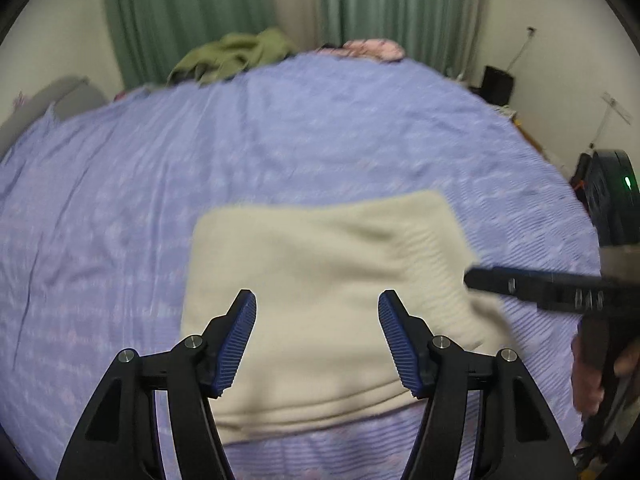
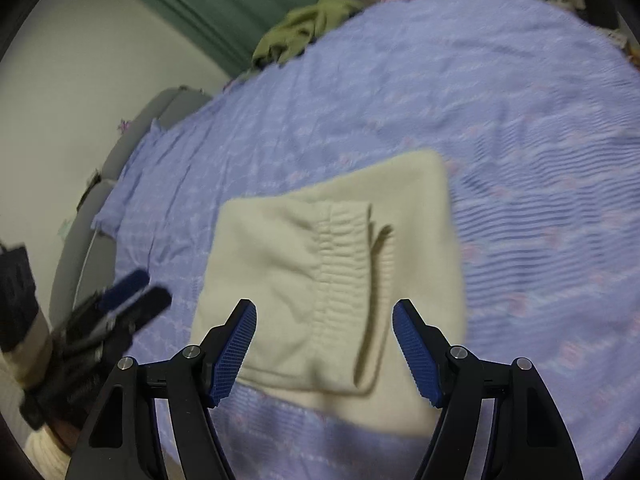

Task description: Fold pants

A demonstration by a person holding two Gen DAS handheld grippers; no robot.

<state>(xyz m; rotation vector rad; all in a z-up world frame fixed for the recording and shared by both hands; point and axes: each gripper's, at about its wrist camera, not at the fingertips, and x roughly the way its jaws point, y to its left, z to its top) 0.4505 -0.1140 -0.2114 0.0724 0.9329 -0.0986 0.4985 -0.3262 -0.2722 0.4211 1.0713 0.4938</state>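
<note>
Cream pants (image 1: 320,276) lie folded into a compact rectangle on the lilac bedspread (image 1: 200,168). In the right wrist view the pants (image 2: 320,272) show their ribbed elastic waistband (image 2: 344,264) on top. My left gripper (image 1: 317,300) is open and empty, just above the near part of the pants. My right gripper (image 2: 324,308) is open and empty over the pants' near edge. The right gripper also shows in the left wrist view (image 1: 536,284) at the right, beside the pants. The left gripper shows in the right wrist view (image 2: 132,300) at the lower left.
An olive garment (image 1: 236,56) and a pink garment (image 1: 372,48) lie at the bed's far edge, before green curtains (image 1: 192,8). A grey headboard (image 2: 116,184) runs along the left. Dark equipment with a green light (image 1: 612,192) stands right of the bed.
</note>
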